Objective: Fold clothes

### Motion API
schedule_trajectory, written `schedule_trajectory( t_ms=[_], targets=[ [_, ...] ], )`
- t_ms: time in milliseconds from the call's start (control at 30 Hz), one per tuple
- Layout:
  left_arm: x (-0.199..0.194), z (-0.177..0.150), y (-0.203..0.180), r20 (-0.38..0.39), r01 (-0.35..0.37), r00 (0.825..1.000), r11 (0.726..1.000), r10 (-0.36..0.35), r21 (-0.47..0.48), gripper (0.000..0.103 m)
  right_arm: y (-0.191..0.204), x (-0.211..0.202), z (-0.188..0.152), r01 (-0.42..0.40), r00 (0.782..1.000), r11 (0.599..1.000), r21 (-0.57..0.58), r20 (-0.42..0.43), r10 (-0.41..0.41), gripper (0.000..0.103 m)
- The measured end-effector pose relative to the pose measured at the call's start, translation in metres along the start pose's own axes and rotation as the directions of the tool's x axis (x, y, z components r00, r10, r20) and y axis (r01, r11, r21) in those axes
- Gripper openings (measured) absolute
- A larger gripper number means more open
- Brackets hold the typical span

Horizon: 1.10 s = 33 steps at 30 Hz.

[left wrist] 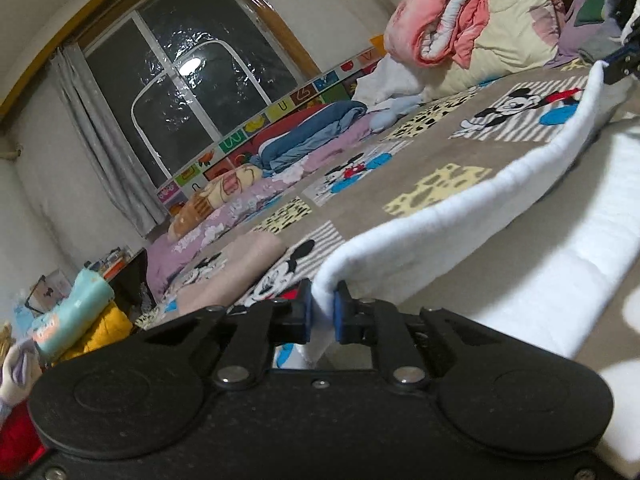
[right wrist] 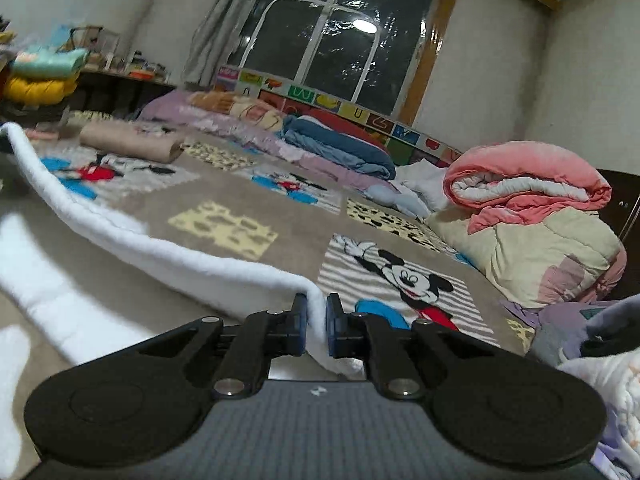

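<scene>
A white fleece garment [left wrist: 460, 208] hangs in a sagging band above the bed, stretched between both grippers. My left gripper [left wrist: 323, 310] is shut on one end of its edge, the cloth pinched between the blue pads. In the left wrist view the right gripper [left wrist: 618, 66] shows at the far right, holding the other end. In the right wrist view my right gripper [right wrist: 317, 322] is shut on the white garment [right wrist: 132, 236], whose edge runs away to the left. More of the white cloth lies below on the bed.
The bed carries a brown cartoon-mouse blanket [right wrist: 248, 200]. A pink and cream quilt bundle [right wrist: 532, 216] sits at the right, folded blue bedding [right wrist: 340, 144] at the back, a rolled beige cloth [right wrist: 132, 142] at the left. A window [right wrist: 344, 32] is behind.
</scene>
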<state>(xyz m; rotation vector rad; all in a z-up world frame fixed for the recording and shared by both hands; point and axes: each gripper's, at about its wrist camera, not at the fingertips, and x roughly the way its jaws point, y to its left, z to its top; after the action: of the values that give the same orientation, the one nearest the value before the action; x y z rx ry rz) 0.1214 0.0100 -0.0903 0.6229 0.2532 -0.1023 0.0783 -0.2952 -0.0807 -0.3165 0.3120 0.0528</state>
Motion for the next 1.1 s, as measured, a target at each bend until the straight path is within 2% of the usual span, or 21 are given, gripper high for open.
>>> schedule_trajectory(
  t_ms=[267,400,767,1100],
  targets=[
    [0.041,0.006,0.015,-0.009,0.004,1.000,1.000,-0.004,-0.017,0.009,-0.014,0.039,0.017,0.004,1.000,0.999,0.048,0.015,-0.005,0.011],
    [0.058,0.002,0.024,-0.025,0.019,0.999,0.997,-0.020,-0.072,0.009,-0.018,0.063,0.021,0.001,1.000,0.998,0.064,-0.002,-0.001,0.011],
    [0.106,-0.001,0.037,-0.058,0.076,0.995,0.995,-0.079,-0.067,0.009,-0.010,0.124,0.046,-0.032,0.998,0.999,-0.025,-0.052,0.031,0.011],
    [0.148,-0.010,0.035,-0.147,0.153,0.975,0.985,-0.164,-0.083,0.009,-0.002,0.179,0.055,-0.041,0.990,0.991,-0.124,-0.140,0.024,0.010]
  ],
)
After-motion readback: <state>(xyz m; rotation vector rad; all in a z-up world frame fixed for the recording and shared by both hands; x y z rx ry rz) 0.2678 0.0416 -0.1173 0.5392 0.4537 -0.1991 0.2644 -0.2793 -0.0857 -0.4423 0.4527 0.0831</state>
